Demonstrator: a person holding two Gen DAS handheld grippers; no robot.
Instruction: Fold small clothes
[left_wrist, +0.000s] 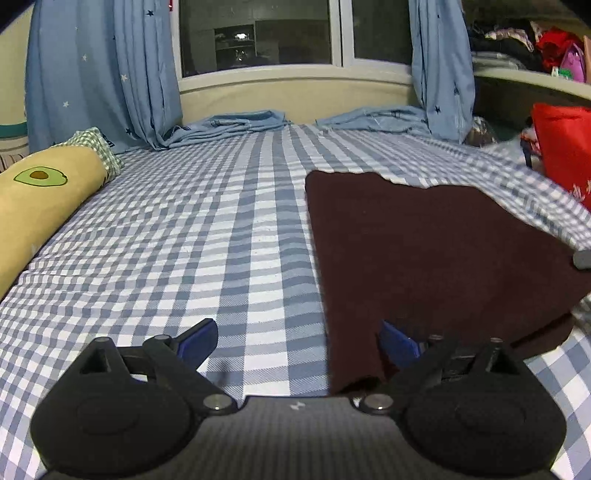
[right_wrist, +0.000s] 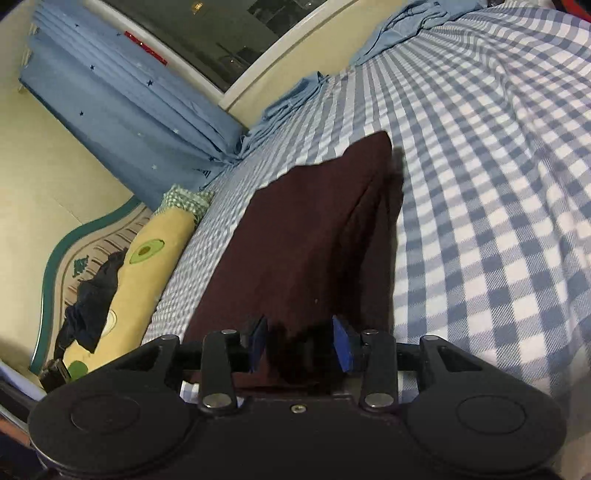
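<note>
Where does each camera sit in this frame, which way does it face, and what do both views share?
Left wrist: on the left gripper, low over the checked bedsheet, facing the window; its open fingers show.
Right wrist: on the right gripper, rolled, facing the headboard corner; its fingers straddle the dark maroon cloth.
Shared: the cloth, sheet, avocado pillow, blue curtain and window.

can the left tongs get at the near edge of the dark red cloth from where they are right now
Probably yes. The left tongs hang open just above the checked bedsheet, and the dark red cloth already lies under their right-hand finger. Nothing stands between them and its near edge.
</note>
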